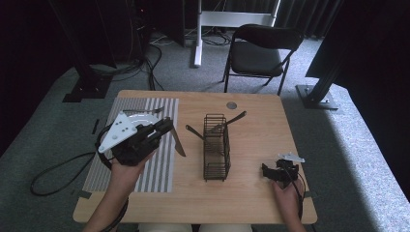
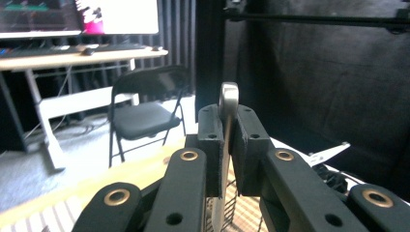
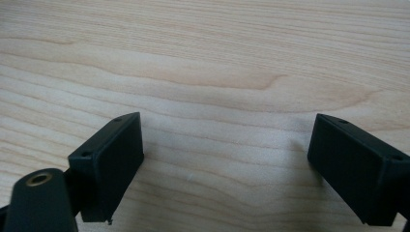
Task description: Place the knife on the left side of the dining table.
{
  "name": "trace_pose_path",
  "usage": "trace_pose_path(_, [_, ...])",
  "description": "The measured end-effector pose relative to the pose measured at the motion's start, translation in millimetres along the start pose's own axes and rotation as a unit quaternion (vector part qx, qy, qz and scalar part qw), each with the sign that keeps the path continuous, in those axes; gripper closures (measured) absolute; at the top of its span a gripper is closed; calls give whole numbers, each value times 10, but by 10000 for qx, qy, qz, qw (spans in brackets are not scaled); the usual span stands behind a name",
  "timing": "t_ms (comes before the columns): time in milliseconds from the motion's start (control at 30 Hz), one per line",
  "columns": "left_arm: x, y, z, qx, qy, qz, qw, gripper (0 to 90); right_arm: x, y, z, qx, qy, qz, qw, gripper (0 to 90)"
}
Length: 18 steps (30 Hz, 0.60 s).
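Across the table's (image 1: pixel 251 104) left side lies a striped mat (image 1: pixel 164 164), with a wire rack (image 1: pixel 216 154) at the middle. Over the mat, the left gripper (image 1: pixel 164 126) clamps a knife (image 1: pixel 178 144) by its handle. Near the right front corner, the right gripper (image 1: pixel 269 171) rests with jaws wide apart.

The surface (image 3: pixel 232 63) under my right tongs (image 3: pixel 225 169) was pale wood with a smooth, matt grain. Both tongs had matt black plastic pads, and brass-looking rivets sat in the arms of my left tongs (image 2: pixel 227 145). They pinched a knife (image 2: pixel 228 104) of brushed, dull-shining metal. The basket (image 1: pixel 216 147) was dark thin wire. The mat (image 1: pixel 159 169) looked like woven striped cloth, and the plate (image 1: pixel 138 120) on it was glossy white.
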<state>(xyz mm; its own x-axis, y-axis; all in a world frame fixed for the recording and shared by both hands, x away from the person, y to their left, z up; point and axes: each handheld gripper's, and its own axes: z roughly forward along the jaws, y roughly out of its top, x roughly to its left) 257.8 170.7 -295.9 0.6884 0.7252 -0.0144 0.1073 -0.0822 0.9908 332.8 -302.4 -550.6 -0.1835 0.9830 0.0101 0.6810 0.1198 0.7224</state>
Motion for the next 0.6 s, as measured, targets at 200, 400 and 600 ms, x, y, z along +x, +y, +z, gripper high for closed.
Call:
trace_pose_path(200, [195,-290,-43,184,555,-236,9980,838,0,0,-1,3,-1,-1,10000,117])
trace_pose_path(400, [372,-551,-5,389,955,-479,9935,838,0,0,0,-1,-1,5,10000,117])
trace_pose_path(600, [450,-757,49,435,1243,-619,9894,838,0,0,-1,5,-4,-1,10000,117])
